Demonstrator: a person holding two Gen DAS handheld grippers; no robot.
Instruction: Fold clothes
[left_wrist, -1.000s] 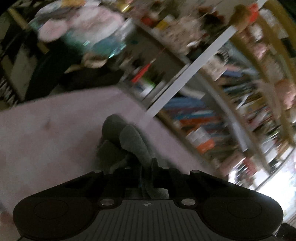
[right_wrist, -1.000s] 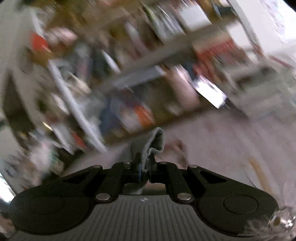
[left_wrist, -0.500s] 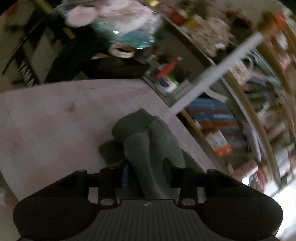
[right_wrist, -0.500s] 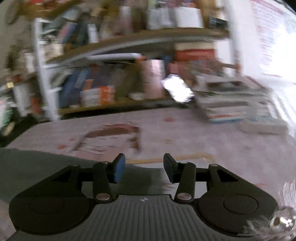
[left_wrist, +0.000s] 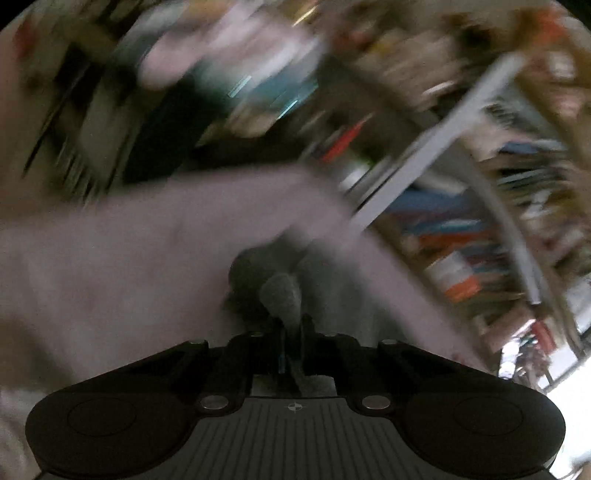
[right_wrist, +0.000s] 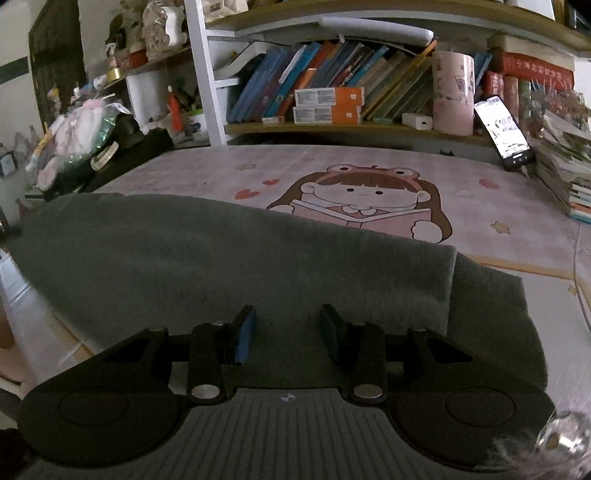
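I note my left gripper (left_wrist: 291, 328) clenched on a bunched fold of the grey garment (right_wrist: 229, 258), which lies across the pink mat (right_wrist: 517, 206). My right gripper (right_wrist: 288, 332) is closing, pads not pressing cloth. Risk: a one-sided pull could drag the fold askew.

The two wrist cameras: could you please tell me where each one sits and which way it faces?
Left wrist: on the left tool, looking down its fingers, shut on the grey garment, at a blurred pink mat.
Right wrist: on the right tool, jaws closing, unclamped, over the garment, facing a bookshelf.
Shared: garment, mat, shelves.
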